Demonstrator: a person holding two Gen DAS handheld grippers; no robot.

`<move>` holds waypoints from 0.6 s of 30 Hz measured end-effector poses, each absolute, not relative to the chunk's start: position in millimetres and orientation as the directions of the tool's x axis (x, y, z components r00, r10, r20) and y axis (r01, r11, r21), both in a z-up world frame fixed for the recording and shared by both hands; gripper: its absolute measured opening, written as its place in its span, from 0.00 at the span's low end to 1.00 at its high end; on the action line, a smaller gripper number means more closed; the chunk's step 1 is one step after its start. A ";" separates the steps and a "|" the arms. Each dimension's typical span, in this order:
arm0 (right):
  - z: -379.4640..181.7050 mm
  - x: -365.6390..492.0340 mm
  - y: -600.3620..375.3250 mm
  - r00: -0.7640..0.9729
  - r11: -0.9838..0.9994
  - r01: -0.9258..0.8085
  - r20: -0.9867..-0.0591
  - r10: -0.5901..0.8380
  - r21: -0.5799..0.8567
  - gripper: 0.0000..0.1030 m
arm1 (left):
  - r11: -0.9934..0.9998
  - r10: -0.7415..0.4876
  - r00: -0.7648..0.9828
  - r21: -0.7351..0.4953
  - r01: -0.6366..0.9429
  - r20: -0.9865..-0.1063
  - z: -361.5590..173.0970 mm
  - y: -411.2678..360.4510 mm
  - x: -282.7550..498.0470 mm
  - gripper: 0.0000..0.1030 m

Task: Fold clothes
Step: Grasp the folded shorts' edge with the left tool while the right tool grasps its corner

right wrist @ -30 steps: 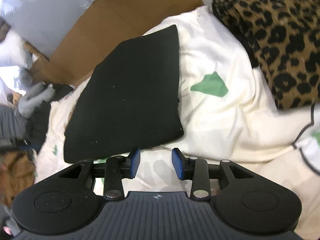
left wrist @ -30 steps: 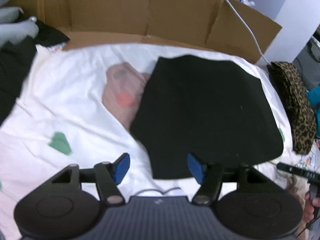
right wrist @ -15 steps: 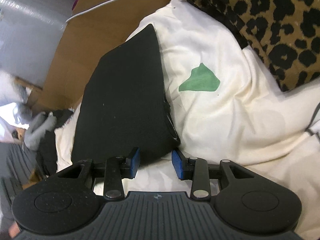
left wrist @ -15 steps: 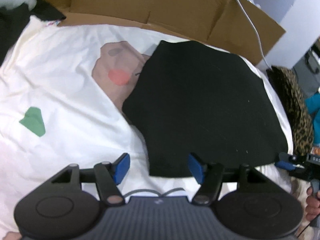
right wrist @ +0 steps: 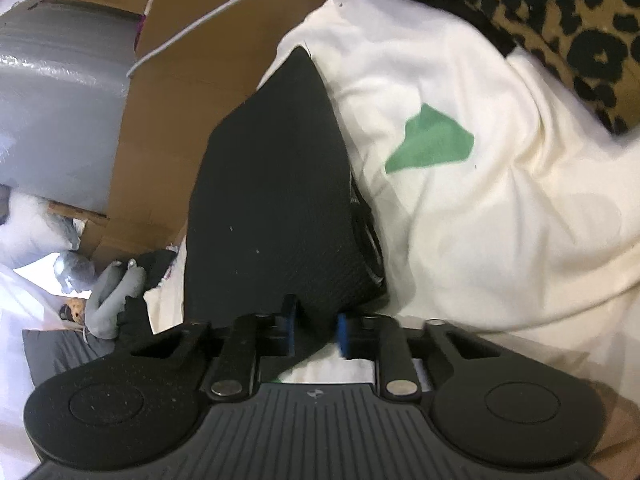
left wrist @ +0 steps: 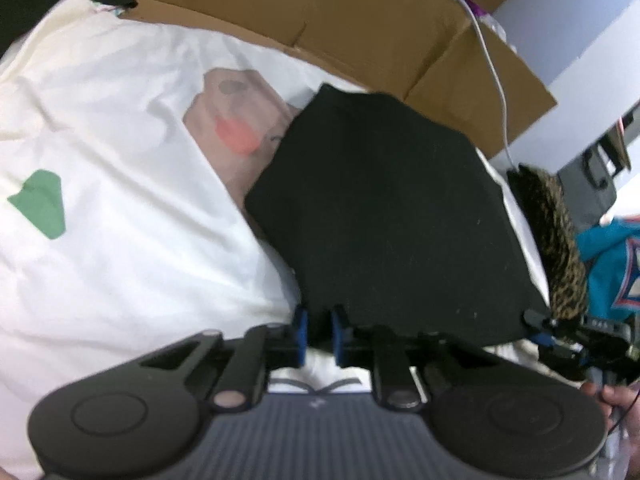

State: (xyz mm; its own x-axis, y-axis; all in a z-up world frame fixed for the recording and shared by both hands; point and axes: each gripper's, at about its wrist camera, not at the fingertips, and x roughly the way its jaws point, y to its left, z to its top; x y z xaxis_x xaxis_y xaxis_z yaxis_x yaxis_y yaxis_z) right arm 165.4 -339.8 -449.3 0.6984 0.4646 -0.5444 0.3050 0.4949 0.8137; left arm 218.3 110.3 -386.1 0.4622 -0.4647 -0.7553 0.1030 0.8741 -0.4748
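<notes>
A folded black garment [left wrist: 384, 208] lies on a white sheet [left wrist: 120, 240]. My left gripper [left wrist: 319, 330] is shut on its near left corner. My right gripper [right wrist: 314, 330] is shut on its near right corner; in the right wrist view the garment [right wrist: 272, 200] rises slightly at that corner, showing folded layers along its right edge. The right gripper also shows at the right edge of the left wrist view [left wrist: 540, 326].
A folded leopard-print garment [right wrist: 560, 20] lies at the right, with a teal garment [left wrist: 616, 264] beyond it. A cardboard wall [left wrist: 360, 20] with a white cable [left wrist: 496, 76] runs along the back. Grey and dark clothes [right wrist: 108, 292] lie at the far left.
Both grippers moved forward onto the near edge of the black garment and closed on its two near corners; they were open a moment ago.
</notes>
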 end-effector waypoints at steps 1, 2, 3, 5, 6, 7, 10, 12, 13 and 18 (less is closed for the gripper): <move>-447.7 164.9 -340.9 0.703 0.489 0.302 -0.538 0.465 0.818 0.14 | 0.866 -0.471 0.470 -0.492 0.088 -0.746 -384.8 113.8 218.2 0.10; -446.2 164.4 -341.8 0.708 0.483 0.300 -0.532 0.465 0.822 0.14 | 0.860 -0.476 0.476 -0.505 0.076 -0.740 -383.9 116.7 218.0 0.10; -444.6 163.9 -342.8 0.712 0.478 0.298 -0.526 0.465 0.826 0.14 | 0.859 -0.477 0.475 -0.507 0.073 -0.739 -384.5 117.7 217.6 0.10; -447.3 166.7 -341.7 0.700 0.492 0.300 -0.539 0.468 0.817 0.17 | 0.855 -0.481 0.466 -0.514 0.064 -0.743 -388.2 118.5 216.6 0.20; -450.0 167.6 -342.1 0.696 0.492 0.308 -0.546 0.467 0.814 0.18 | 0.854 -0.483 0.461 -0.517 0.060 -0.744 -390.1 118.9 216.2 0.24; -453.1 168.1 -343.0 0.693 0.488 0.320 -0.551 0.464 0.812 0.23 | 0.851 -0.487 0.458 -0.521 0.059 -0.744 -391.6 118.9 215.4 0.33; -460.1 169.3 -343.0 0.697 0.454 0.332 -0.539 0.473 0.827 0.24 | 0.841 -0.507 0.460 -0.534 0.082 -0.729 -393.3 114.9 212.0 0.40; -462.2 174.3 -340.6 0.691 0.454 0.331 -0.540 0.480 0.827 0.25 | 0.842 -0.515 0.460 -0.527 0.114 -0.723 -394.1 109.0 211.6 0.40; -462.2 176.0 -340.4 0.691 0.452 0.330 -0.538 0.483 0.829 0.25 | 0.841 -0.519 0.458 -0.526 0.123 -0.722 -395.1 106.5 212.2 0.40; -458.6 179.0 -343.6 0.693 0.432 0.335 -0.530 0.489 0.837 0.16 | 0.850 -0.505 0.445 -0.516 0.107 -0.739 -403.6 102.3 217.8 0.22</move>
